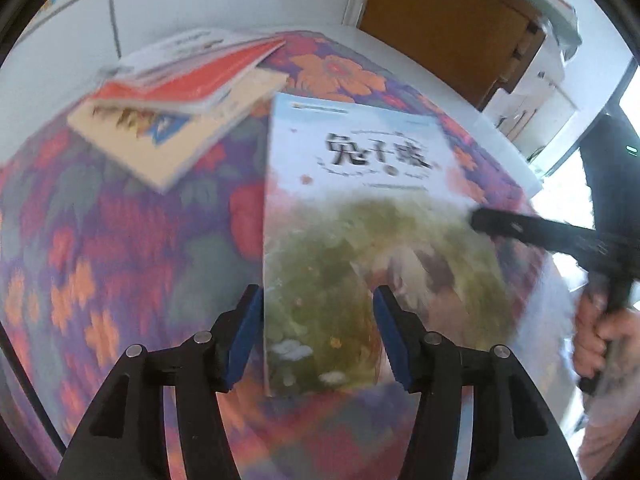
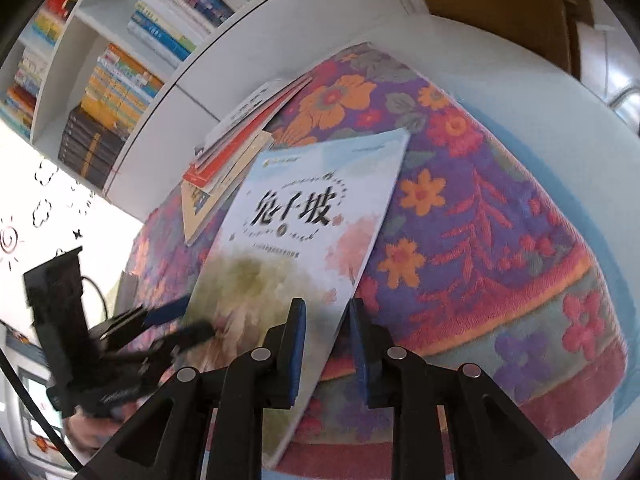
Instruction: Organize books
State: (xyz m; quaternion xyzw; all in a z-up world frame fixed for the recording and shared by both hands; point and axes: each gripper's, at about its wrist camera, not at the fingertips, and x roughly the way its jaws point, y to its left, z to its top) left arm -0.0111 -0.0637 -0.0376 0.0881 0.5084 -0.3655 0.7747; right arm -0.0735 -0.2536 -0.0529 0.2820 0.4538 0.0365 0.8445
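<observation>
A thin book with a pale blue cover (image 1: 360, 208) (image 2: 296, 220), black characters and a green meadow picture lies on a floral cloth (image 1: 100, 240) (image 2: 480, 220). My left gripper (image 1: 318, 336) stands open at the book's near left edge, one blue pad just outside the edge and the other over the cover. My right gripper (image 2: 328, 344) is open a little, and the book's right edge passes between its blue pads without being pressed. The right wrist view shows the left gripper (image 2: 182, 322) at the book's left side. In the left wrist view the right gripper (image 1: 480, 220) reaches the book's right edge.
A loose stack of books (image 1: 180, 92) (image 2: 236, 148), red cover on top, lies on the cloth just beyond the pale book. A white bookshelf (image 2: 120, 80) full of books stands behind. A brown cabinet (image 1: 440, 28) is at the back right. A person's hand (image 1: 600, 340) holds the right gripper.
</observation>
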